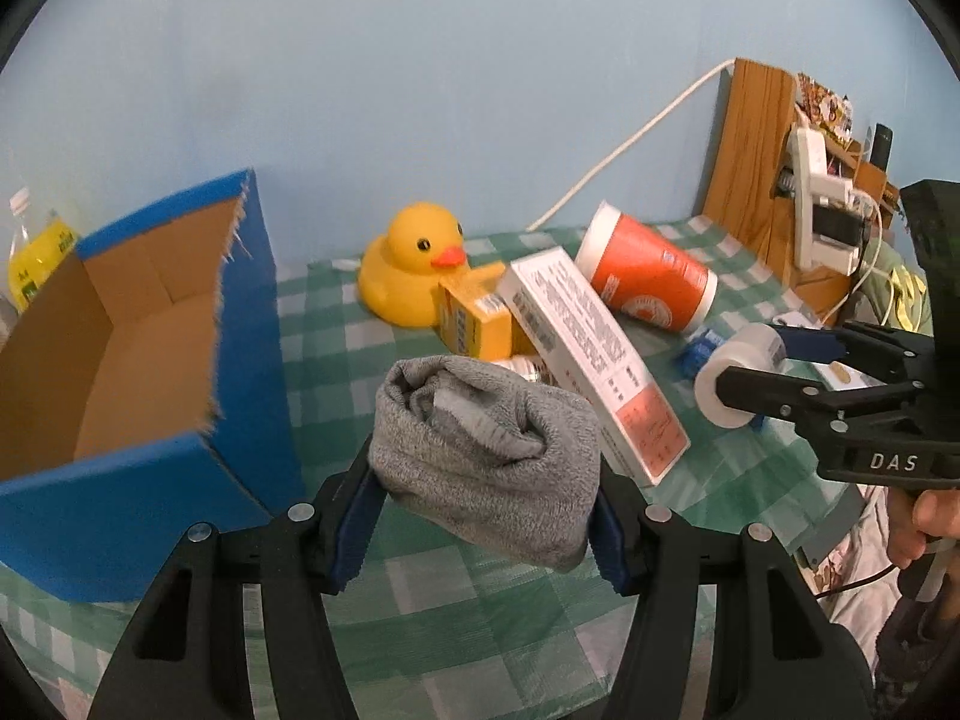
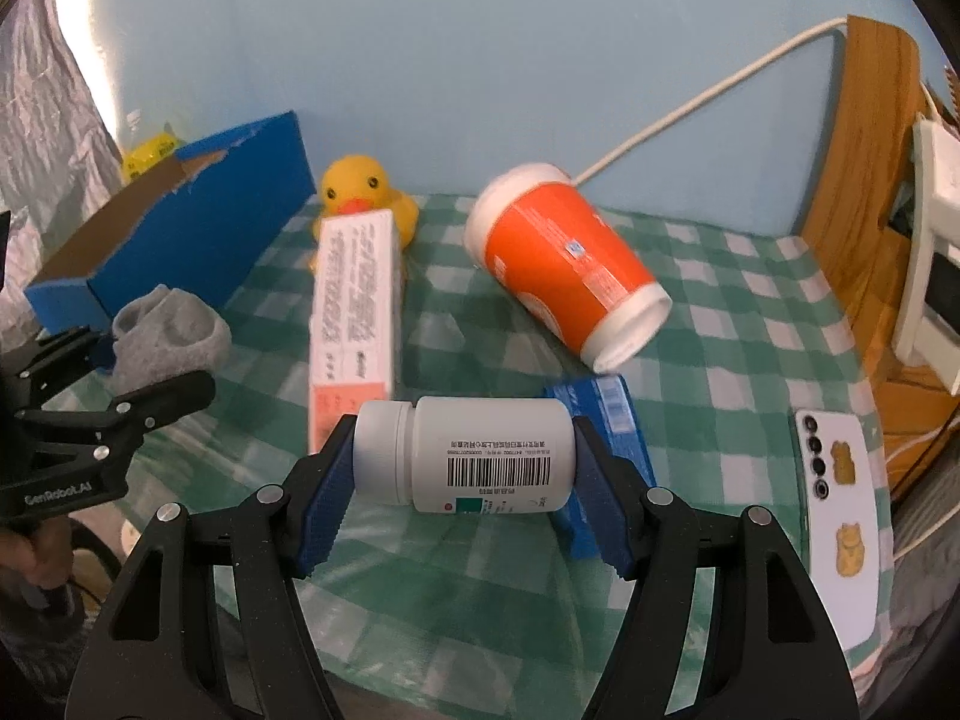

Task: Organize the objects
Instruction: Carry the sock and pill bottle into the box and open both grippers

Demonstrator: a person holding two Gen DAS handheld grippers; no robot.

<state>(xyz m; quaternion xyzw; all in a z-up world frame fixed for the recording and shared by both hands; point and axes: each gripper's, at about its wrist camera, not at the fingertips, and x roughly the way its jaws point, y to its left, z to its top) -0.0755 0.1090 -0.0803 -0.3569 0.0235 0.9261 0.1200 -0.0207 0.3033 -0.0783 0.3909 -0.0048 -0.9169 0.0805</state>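
Green-and-white checked cloth [image 1: 420, 588] covers the table; pale blue wall [image 1: 420, 60] behind.

Left wrist view, left to right:
- Blue carton [image 1: 138, 468], open top, brown inside, stands left of the left claw [image 1: 480, 516] and just ahead of it.
- Left claw clenched on a rolled grey sock [image 1: 486, 456]; blue pads press both its sides, and the sock is held above the cloth.
- Beyond the sock: yellow duck [image 1: 408, 264], then a small yellow box [image 1: 474, 318] touching the duck's front.
- Long white box [image 1: 594, 360] leans tilted against the yellow box, just ahead-right of the claw.
- Orange cup [image 1: 648, 270] lies on its side, further right, near the wall.
- Right claw [image 1: 744, 378] enters from the right edge, holding a white bottle [image 1: 735, 378].

Right wrist view, left to right:
- Left claw [image 2: 150, 360] with the sock [image 2: 168, 330] at far left, in front of the carton [image 2: 198, 240].
- Duck [image 2: 360, 198] behind the white box [image 2: 354, 318], both ahead-left of the right claw [image 2: 462, 468].
- Right claw grasping the bottle [image 2: 474, 456] sideways, cap to the left, barcode facing the camera.
- Flat blue packet [image 2: 600, 414] on the cloth just behind the right finger.
- Cup [image 2: 558, 270] ahead-right.
- White phone [image 2: 840, 516] at far right on the cloth.
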